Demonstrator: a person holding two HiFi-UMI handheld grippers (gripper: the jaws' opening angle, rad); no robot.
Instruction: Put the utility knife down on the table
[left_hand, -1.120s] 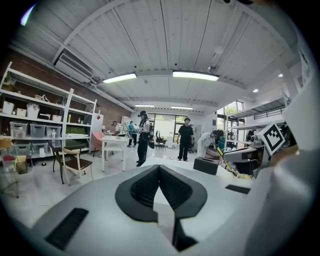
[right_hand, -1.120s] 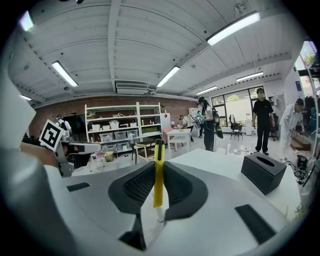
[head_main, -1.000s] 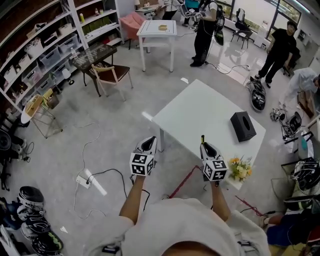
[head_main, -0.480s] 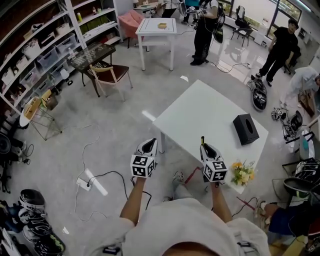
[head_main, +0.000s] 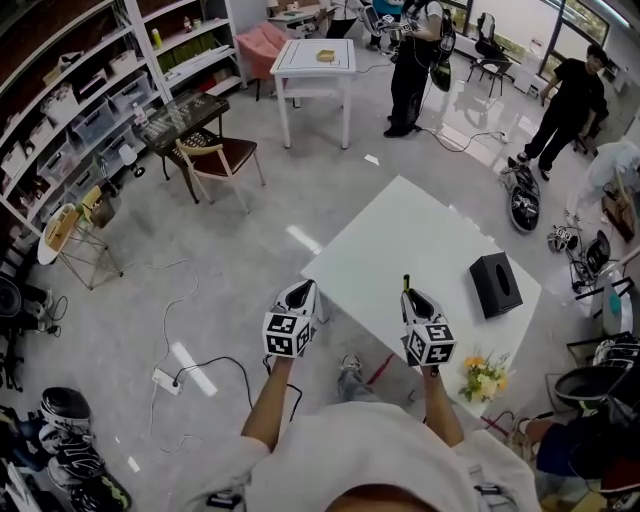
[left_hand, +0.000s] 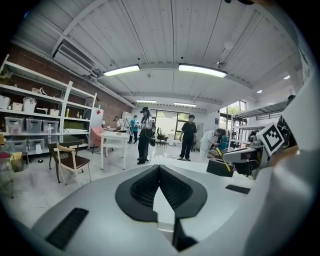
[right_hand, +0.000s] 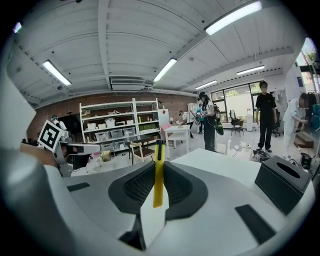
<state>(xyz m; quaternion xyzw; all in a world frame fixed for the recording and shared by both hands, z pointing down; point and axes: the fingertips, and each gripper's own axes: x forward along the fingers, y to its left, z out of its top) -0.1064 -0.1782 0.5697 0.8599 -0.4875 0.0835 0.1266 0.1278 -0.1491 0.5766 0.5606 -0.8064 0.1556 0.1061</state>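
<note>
My right gripper (head_main: 409, 296) is shut on a yellow utility knife (head_main: 406, 283), whose dark tip sticks out past the fingers. In the right gripper view the knife (right_hand: 158, 172) stands upright between the pads of the right gripper (right_hand: 159, 167). It hovers over the near edge of the white table (head_main: 420, 240). My left gripper (head_main: 298, 294) is held level beside it, off the table's near-left corner. In the left gripper view its jaws (left_hand: 159, 169) meet at the tips with nothing between them.
A black tissue box (head_main: 496, 285) lies on the table's right side, and a bunch of flowers (head_main: 482, 378) sits at its near right corner. A chair (head_main: 222, 152), a small white table (head_main: 314, 58), shelves and several standing people lie beyond. A power strip (head_main: 165, 380) lies on the floor.
Both grippers have moved forward together toward the white table; the table now lies closer under them. The right gripper's hold on the knife is unchanged.
</note>
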